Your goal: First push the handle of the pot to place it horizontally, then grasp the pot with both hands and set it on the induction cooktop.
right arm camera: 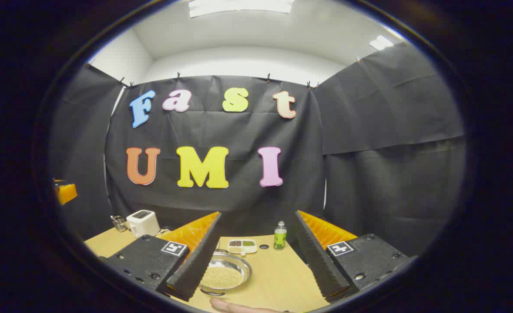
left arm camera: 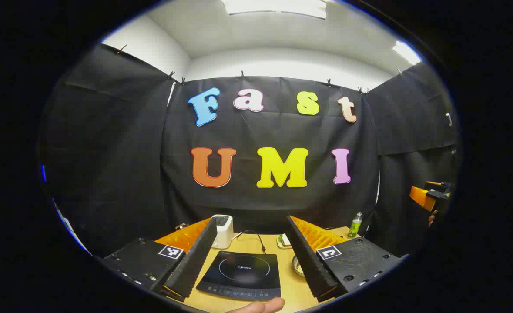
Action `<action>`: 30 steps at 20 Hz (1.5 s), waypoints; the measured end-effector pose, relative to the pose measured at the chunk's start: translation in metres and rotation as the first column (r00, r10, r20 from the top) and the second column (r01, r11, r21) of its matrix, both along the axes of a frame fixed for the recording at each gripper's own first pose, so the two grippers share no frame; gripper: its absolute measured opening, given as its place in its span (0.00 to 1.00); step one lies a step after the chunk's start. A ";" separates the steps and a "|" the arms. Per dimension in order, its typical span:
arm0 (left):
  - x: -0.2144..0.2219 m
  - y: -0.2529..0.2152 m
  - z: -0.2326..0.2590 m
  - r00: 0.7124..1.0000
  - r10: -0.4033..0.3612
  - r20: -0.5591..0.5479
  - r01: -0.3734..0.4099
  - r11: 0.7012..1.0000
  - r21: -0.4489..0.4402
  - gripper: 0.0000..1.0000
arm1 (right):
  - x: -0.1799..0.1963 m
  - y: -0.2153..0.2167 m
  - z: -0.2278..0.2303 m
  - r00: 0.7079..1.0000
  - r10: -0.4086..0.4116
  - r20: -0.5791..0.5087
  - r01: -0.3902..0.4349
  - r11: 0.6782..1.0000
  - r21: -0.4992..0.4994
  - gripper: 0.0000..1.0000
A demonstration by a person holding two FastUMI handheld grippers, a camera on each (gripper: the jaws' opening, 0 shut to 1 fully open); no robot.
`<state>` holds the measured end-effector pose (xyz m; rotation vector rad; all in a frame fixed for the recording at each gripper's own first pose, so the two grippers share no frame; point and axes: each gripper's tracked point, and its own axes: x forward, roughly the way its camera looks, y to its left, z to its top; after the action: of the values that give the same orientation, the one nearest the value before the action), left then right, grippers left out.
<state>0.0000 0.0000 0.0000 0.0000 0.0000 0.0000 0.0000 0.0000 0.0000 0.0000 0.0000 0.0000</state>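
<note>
Centrally, the pot (right arm camera: 225, 274) is seen in the right gripper view as a shallow metal pan with a pale, grainy filling, resting on the wooden table (right arm camera: 278, 278) near the front edge; its left rim is hidden behind the left finger of the right gripper (right arm camera: 256, 254), and its handle cannot be made out. A sliver of the same pot (left arm camera: 298, 265) is glimpsed in the left gripper view, just beside the right finger of the left gripper (left arm camera: 251, 252). The induction cooktop (left arm camera: 241, 275) is seen flat on the table between the left gripper's fingers, to the left of the pot and apart from it, with a cable running from its back edge.

Both grippers are held above the table with their jaws spread wide, and nothing is held in either. A fingertip (left arm camera: 260, 306) is seen at the bottom edge of the left gripper view.

Behind the pot, a small divided tray (right arm camera: 242, 246) of condiments and a green bottle (right arm camera: 279, 235) are placed side by side. A white toaster (right arm camera: 142, 223) is set at the back left of the table, behind the cooktop.
</note>
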 end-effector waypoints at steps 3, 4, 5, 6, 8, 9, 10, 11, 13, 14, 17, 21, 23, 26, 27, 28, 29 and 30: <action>0.003 -0.001 -0.007 1.000 -0.012 -0.015 0.012 1.000 -0.021 0.95 | 0.003 -0.008 -0.002 1.000 -0.007 0.000 0.007 1.000 -0.004 1.00; 0.003 0.001 -0.007 1.000 -0.010 -0.017 0.010 1.000 -0.023 0.95 | 0.003 -0.009 -0.003 1.000 -0.008 0.000 0.008 1.000 -0.004 1.00; 0.004 0.003 -0.009 1.000 -0.008 -0.023 0.007 1.000 -0.022 0.95 | 0.003 -0.010 -0.003 1.000 -0.006 0.000 0.006 1.000 -0.003 1.00; 0.005 0.004 -0.013 1.000 -0.005 -0.031 0.004 1.000 -0.021 0.95 | 0.004 -0.012 -0.003 1.000 -0.006 0.001 0.006 1.000 -0.002 1.00; 0.007 0.005 -0.017 0.999 -0.004 -0.039 0.003 1.000 -0.021 0.95 | 0.004 -0.013 -0.003 1.000 -0.003 0.004 0.003 1.000 -0.005 1.00; 0.007 0.005 -0.020 0.999 -0.004 -0.046 0.003 1.000 -0.022 0.95 | 0.005 -0.014 -0.002 1.000 -0.005 0.007 0.005 1.000 -0.005 1.00; 0.008 0.006 -0.021 0.999 -0.005 -0.048 0.004 1.000 -0.021 0.95 | 0.004 -0.014 -0.002 1.000 -0.004 0.005 0.004 1.000 -0.005 1.00; 0.008 0.005 -0.022 0.999 -0.007 -0.050 0.006 1.000 -0.022 0.95 | 0.004 -0.013 -0.003 1.000 -0.002 0.003 0.002 1.000 -0.004 1.00; 0.007 0.004 -0.021 0.999 -0.012 -0.042 0.011 1.000 -0.020 0.95 | 0.005 -0.012 -0.004 1.000 0.001 -0.001 -0.001 1.000 -0.003 1.00; 0.006 0.003 -0.021 0.999 -0.017 -0.039 0.016 1.000 -0.021 0.95 | 0.006 -0.012 -0.005 1.000 -0.001 -0.007 0.001 1.000 -0.004 1.00; 0.003 0.000 -0.018 0.999 -0.035 -0.030 0.034 0.999 -0.028 0.95 | 0.009 -0.009 -0.008 1.000 -0.002 -0.021 0.002 1.000 0.004 1.00; 0.000 -0.001 -0.022 0.999 -0.042 -0.032 0.041 0.999 -0.012 0.95 | 0.018 0.012 -0.034 0.992 0.051 -0.117 -0.047 0.998 0.042 0.99; -0.001 0.002 -0.021 0.999 -0.036 -0.026 0.036 0.999 -0.008 0.95 | 0.026 0.024 -0.052 0.978 0.089 -0.187 -0.080 0.995 0.053 0.93; -0.004 0.001 -0.025 0.999 -0.037 -0.020 0.037 0.999 -0.013 0.95 | 0.037 0.051 -0.088 0.933 0.171 -0.317 -0.150 0.985 0.089 0.85; -0.007 0.002 -0.027 0.999 -0.034 -0.021 0.034 0.999 -0.015 0.95 | 0.039 0.060 -0.103 0.907 0.203 -0.368 -0.171 0.978 0.117 0.81; -0.009 0.002 -0.027 0.999 -0.036 -0.016 0.036 0.999 -0.008 0.95 | 0.043 0.067 -0.118 0.878 0.234 -0.417 -0.186 0.970 0.155 0.69; -0.012 0.003 -0.027 0.999 -0.034 -0.011 0.034 0.999 0.004 0.95 | 0.046 0.076 -0.133 0.849 0.263 -0.459 -0.197 0.962 0.188 0.64; -0.016 0.006 -0.027 1.000 -0.026 -0.009 0.026 1.000 0.017 0.95 | 0.048 0.081 -0.144 0.827 0.279 -0.489 -0.203 0.958 0.204 0.51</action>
<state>-0.0158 0.0056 -0.0274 0.0167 0.0085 -0.0260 0.0485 0.0808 -0.1445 0.1455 0.5401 0.2567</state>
